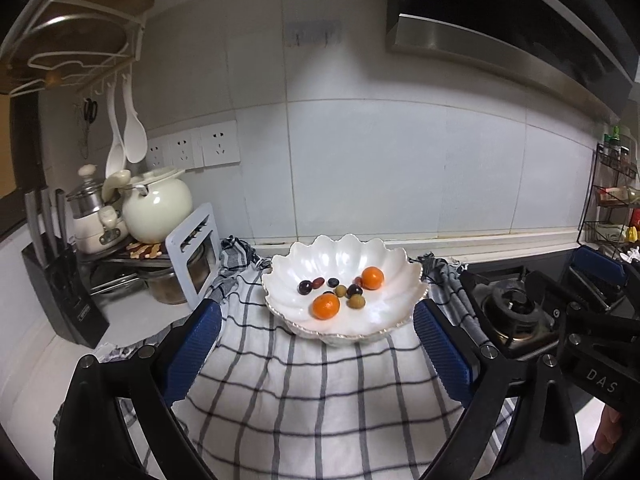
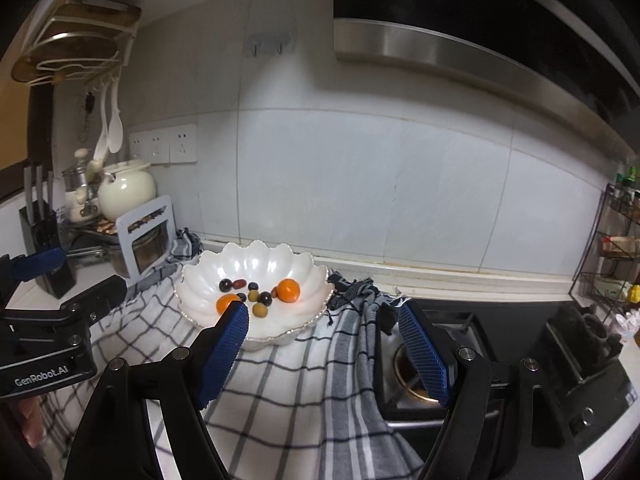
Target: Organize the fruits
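- Gaping wide, the left gripper (image 1: pixel 316 336) holds nothing; its blue pads (image 1: pixel 196 344) stand at either side of the lower frame, over the cloth (image 1: pixel 304 400) and short of the bowl (image 1: pixel 396 308).
- The right gripper (image 2: pixel 324 354) is also released and empty. Its left pad (image 2: pixel 224 350) overlaps the bowl's (image 2: pixel 312 300) near rim in that view, but whether it touches I cannot tell; its right pad hangs over the stove (image 2: pixel 500 360).
- Each gripper shows at the edge of the other's view, side by side and apart.
- The fruit all lies in the bowl, centre frame: two oranges (image 1: pixel 326 306), dark grapes (image 1: pixel 305 288), green grapes (image 1: pixel 356 301) and a red piece (image 1: pixel 318 282).
- The bowl sits on the checked cloth near the wall, between the rack (image 1: pixel 192 252) at left and the stove at right.
- No fruit shows loose on the cloth or counter.
- Judgement: the gathering looks done or nearly so, with both hands free.
- If sorting goes on, the next move calls for reaching in over the scalloped rim and closing gently on one small round fruit, which could roll or bruise.
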`<state>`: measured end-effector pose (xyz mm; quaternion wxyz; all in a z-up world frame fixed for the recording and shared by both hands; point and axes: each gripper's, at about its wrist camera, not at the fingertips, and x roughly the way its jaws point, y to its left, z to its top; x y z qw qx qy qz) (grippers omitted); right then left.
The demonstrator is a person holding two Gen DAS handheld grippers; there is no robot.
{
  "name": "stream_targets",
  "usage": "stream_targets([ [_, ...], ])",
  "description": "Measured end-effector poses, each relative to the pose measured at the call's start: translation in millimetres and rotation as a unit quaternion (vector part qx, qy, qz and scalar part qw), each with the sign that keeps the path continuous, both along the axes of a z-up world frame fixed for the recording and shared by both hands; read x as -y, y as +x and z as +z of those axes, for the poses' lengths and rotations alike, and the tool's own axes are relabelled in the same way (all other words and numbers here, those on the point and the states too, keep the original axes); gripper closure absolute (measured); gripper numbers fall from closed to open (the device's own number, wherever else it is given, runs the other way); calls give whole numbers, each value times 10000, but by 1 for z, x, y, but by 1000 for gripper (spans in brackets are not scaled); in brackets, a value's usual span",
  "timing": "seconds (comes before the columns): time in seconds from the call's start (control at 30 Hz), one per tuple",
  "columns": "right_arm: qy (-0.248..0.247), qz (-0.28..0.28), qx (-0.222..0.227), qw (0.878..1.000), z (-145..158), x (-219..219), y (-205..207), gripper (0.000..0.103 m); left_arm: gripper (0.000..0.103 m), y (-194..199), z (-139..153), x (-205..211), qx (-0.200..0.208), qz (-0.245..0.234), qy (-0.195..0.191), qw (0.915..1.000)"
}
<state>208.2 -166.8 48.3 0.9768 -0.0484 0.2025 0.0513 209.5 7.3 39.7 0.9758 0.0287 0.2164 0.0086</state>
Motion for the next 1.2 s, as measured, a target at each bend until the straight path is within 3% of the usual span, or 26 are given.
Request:
stream_targets([
  [0.5, 156, 92, 103, 9998, 5, 20, -80, 25, 0, -93, 7, 17, 252, 49, 31, 9997],
  [1.2, 155, 231, 156, 9995, 2, 27, -125, 25, 0, -144, 7, 26, 322, 164, 99, 9993],
])
